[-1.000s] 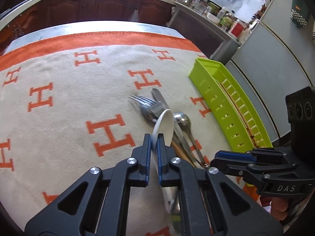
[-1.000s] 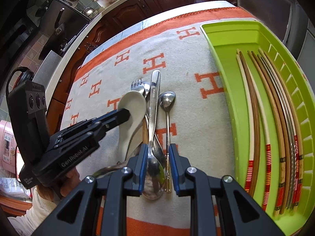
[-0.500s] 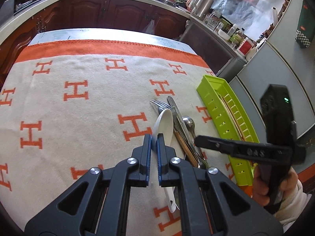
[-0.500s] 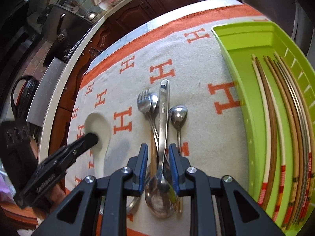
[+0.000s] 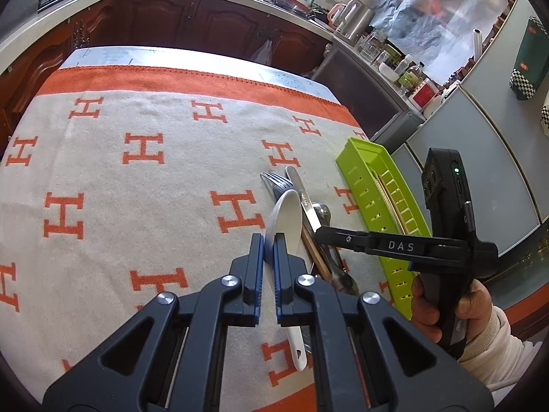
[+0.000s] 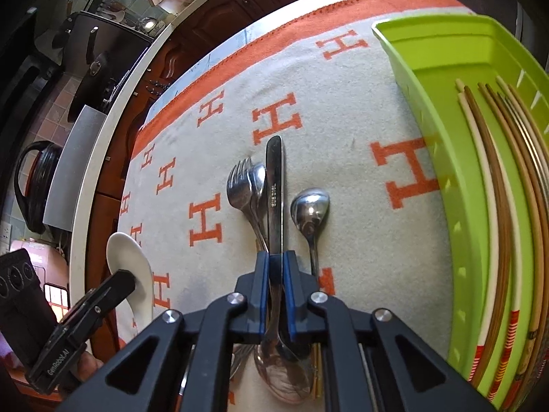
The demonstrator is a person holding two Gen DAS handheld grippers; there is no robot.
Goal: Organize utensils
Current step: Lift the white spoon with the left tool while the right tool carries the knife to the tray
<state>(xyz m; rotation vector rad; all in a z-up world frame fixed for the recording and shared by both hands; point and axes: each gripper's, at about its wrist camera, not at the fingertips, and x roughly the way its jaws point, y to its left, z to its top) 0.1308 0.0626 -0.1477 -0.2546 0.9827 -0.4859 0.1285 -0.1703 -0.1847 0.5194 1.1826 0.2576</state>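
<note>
Blanket-covered table; left tongs (image 5: 269,240) grip glossy white spoon (image 5: 286,219), right tongs (image 6: 275,261) clamp steel knife (image 6: 275,185)

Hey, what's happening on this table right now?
A person is sorting cutlery with a gripper in each hand. The left gripper holds a white spoon clear of the pile. The right gripper is shut on the handle of a long metal utensil in the pile. Chopsticks already lie in the green tray.

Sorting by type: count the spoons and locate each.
3: white spoon in left gripper; large metal spoon in right gripper; small metal spoon on cloth. The pile may hide more.
</note>
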